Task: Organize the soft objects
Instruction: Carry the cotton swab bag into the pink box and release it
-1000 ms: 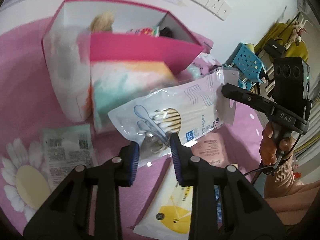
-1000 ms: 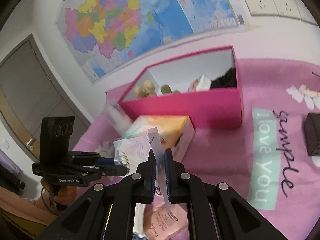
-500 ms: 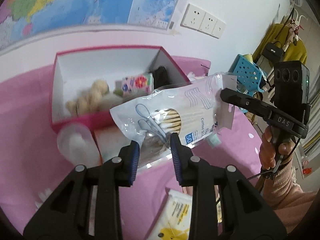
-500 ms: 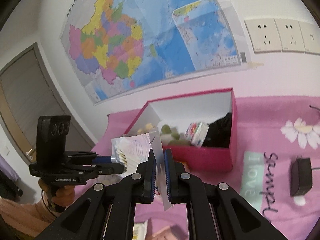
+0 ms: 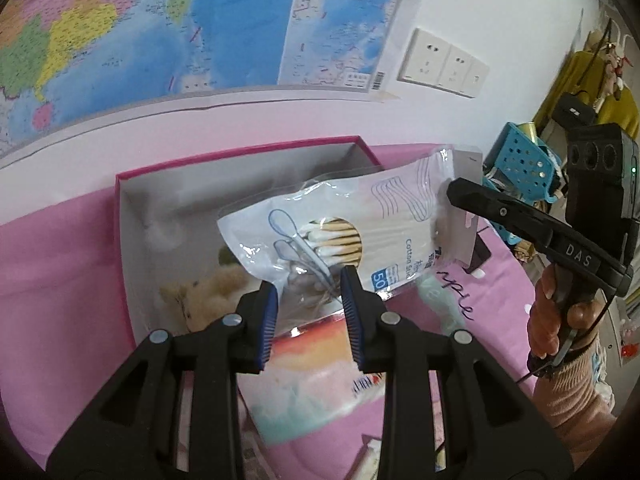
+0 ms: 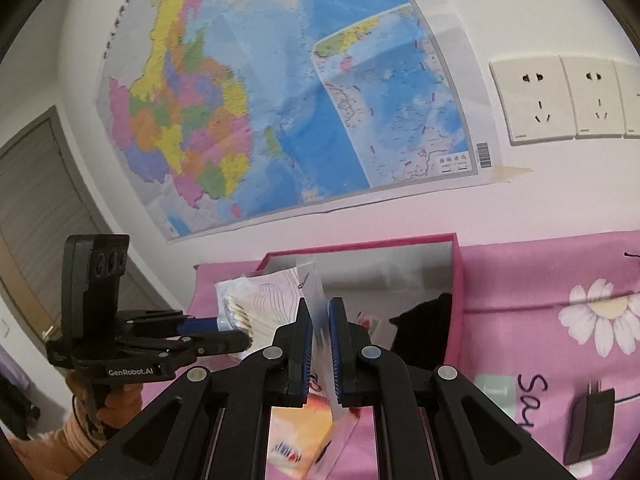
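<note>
Left gripper [image 5: 309, 312], nearest the lens in the left wrist view: fingers stand apart, straddling the lower end of the cotton swab bag [image 5: 348, 232]. Whether the pads touch the film cannot be told; it looks loose between them, not pinched.

Right gripper [image 6: 319, 344]: fingers nearly together, clamped on the bag's clear header flap. In the left wrist view the same gripper reaches in from 3 o'clock and bites the bag's top edge. So the right one carries the weight.

Bag hangs in the air, slung between the two grippers, tilted, swab tips visible through the window. It sits above the near wall of the pink box [image 5: 122, 264], partly over the open interior.

Below the bag, at 6 o'clock: a tissue pack [image 5: 316, 384] lying on the pink surface [image 5: 52, 280] against the box's near side.

Inside the box: a fuzzy tan plush [image 5: 208, 292] at 8 o'clock, and in the right wrist view a black item [image 6: 428, 328] in the right corner. Centre and back of the box look free.

Beyond: wall map [image 5: 160, 24], sockets [image 5: 444, 64].

Judgement: step in hand is the transfer, bag over the box and not yet set down. Next move calls for carrying it a little farther past the rim, lowering into the free space beside the plush, then parting the right gripper; the left should stay clear so the film does not snag.
</note>
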Demonstrator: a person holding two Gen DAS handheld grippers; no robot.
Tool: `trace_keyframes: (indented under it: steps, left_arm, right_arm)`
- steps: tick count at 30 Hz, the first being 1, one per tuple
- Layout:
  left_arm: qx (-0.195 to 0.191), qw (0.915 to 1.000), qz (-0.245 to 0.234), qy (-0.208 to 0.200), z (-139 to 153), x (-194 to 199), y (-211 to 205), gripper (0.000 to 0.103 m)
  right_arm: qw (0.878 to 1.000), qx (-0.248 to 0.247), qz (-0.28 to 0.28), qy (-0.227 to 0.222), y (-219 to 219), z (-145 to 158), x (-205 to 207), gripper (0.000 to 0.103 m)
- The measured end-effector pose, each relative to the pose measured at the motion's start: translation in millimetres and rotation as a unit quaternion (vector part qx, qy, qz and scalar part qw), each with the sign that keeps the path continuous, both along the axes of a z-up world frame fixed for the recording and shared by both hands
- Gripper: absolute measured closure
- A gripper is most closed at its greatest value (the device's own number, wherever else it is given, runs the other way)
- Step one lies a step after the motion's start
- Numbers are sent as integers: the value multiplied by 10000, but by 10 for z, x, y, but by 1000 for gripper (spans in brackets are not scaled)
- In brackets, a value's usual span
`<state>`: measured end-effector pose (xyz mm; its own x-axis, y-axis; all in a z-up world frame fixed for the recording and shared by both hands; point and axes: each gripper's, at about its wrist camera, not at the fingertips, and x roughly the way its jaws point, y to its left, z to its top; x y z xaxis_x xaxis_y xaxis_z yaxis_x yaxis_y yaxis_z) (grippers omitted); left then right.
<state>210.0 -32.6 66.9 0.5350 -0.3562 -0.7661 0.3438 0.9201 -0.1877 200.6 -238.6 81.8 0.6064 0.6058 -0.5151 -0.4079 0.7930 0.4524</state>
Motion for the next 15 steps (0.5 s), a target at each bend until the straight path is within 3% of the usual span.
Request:
trace_keyframes:
  steps: [15]
  left_arm:
    - [416, 9962, 387, 660, -207, 689, -31, 70]
  right_arm:
    - [9978, -193, -245, 587, 127, -311, 711, 94]
